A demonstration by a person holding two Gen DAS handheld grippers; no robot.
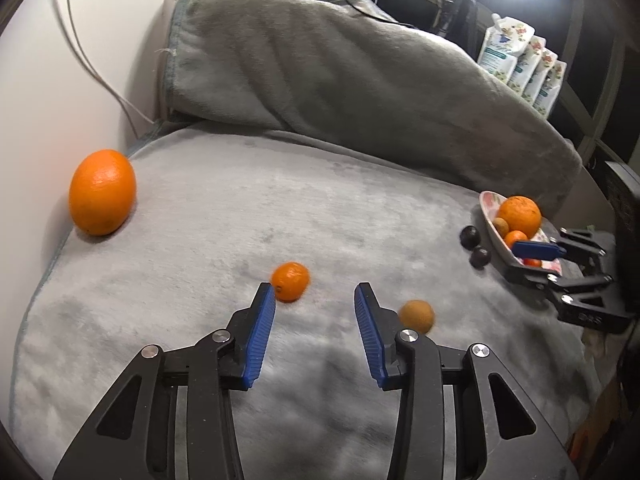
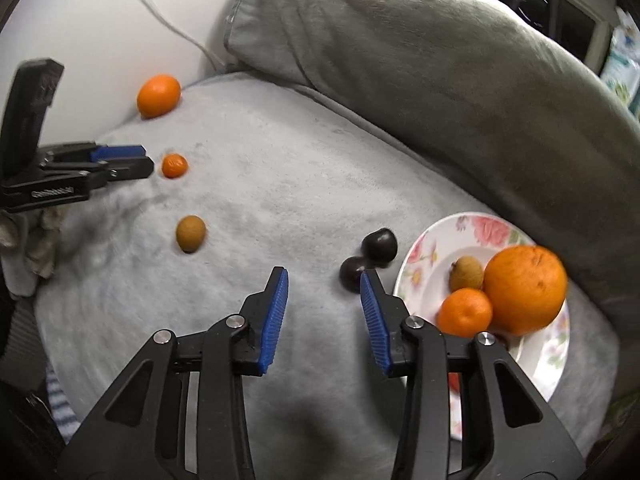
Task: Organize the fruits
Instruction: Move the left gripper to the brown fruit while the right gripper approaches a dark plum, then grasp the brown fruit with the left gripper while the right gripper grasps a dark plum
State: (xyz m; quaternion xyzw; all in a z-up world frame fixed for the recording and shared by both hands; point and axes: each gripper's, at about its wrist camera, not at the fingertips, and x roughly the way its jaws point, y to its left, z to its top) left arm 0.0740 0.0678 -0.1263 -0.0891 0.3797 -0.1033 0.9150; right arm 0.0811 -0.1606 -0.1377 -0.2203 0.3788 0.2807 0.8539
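Observation:
My left gripper (image 1: 315,294) is open and empty above the grey blanket. A small mandarin (image 1: 290,281) lies just past its left fingertip and a small brown fruit (image 1: 417,315) just outside its right finger. A large orange (image 1: 102,197) sits far left. My right gripper (image 2: 324,280) is open and empty, beside two dark plums (image 2: 379,245) and a floral plate (image 2: 424,254). The plate holds a large orange (image 2: 525,288), a mandarin (image 2: 465,312) and a brown fruit (image 2: 466,273). The left gripper also shows in the right wrist view (image 2: 136,160), next to the mandarin (image 2: 175,165).
A grey pillow (image 1: 340,68) under the blanket rises along the back. White cables (image 1: 92,64) hang on the wall at left. Several floral pouches (image 1: 520,64) stand at the back right. The blanket edge drops off at the left and front.

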